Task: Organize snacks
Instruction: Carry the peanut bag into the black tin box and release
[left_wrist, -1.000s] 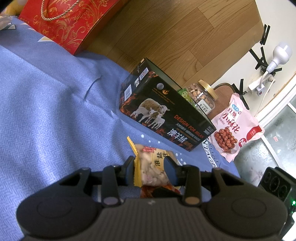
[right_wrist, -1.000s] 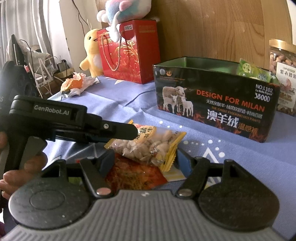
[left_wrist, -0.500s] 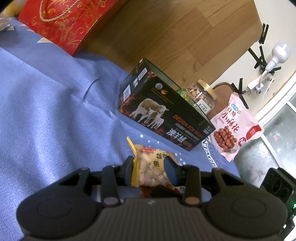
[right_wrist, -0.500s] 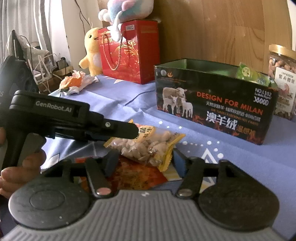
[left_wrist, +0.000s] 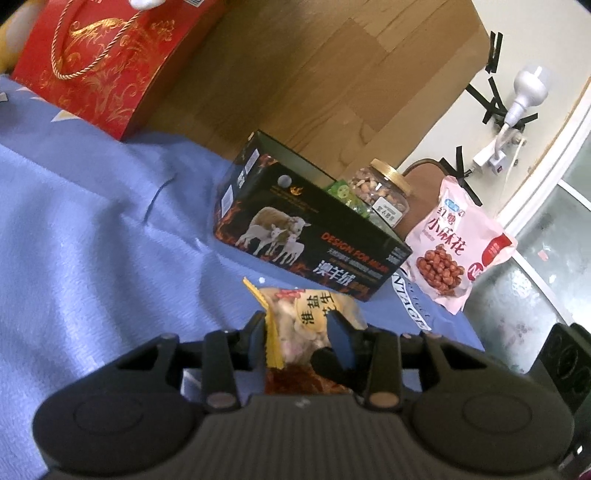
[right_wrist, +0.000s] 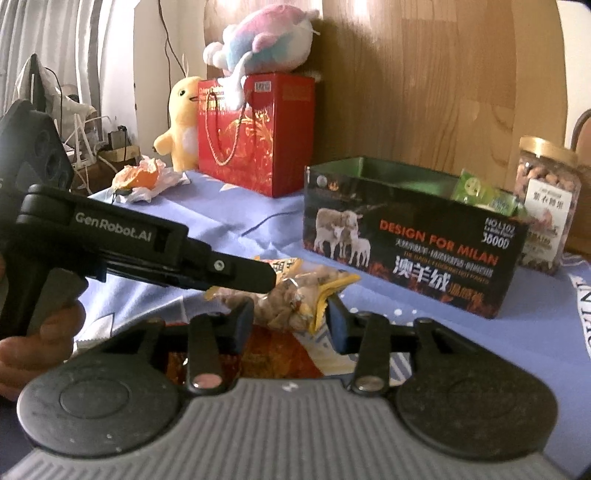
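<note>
between the jaws of the right gripper (right_wrist: 290, 317) sits the far end of a clear peanut packet (right_wrist: 295, 295), and those jaws have just been closing: a moment back they stood well apart on either side, now the near pad touches the crinkled plastic while the other is just beside the yellow seam, so whether the pinch is complete cannot be told. the left gripper (left_wrist: 297, 332) stays clenched on the other end of the same packet (left_wrist: 314, 317), unchanged. so the packet is held up off the blue cloth (left_wrist: 92, 240), above a red-orange wrapper (right_wrist: 273, 354) lying flat beneath, with one tool gripping it and a second arriving. that reads as a handover or a two-handed carry about to start. further out stands the open black box (right_wrist: 406, 243), a green packet (right_wrist: 480, 194) already inside it, a nut jar (right_wrist: 546, 206) behind and a pink bag (left_wrist: 454, 251) beside. likely the packet is bound for that box, near and unobstructed.
</note>
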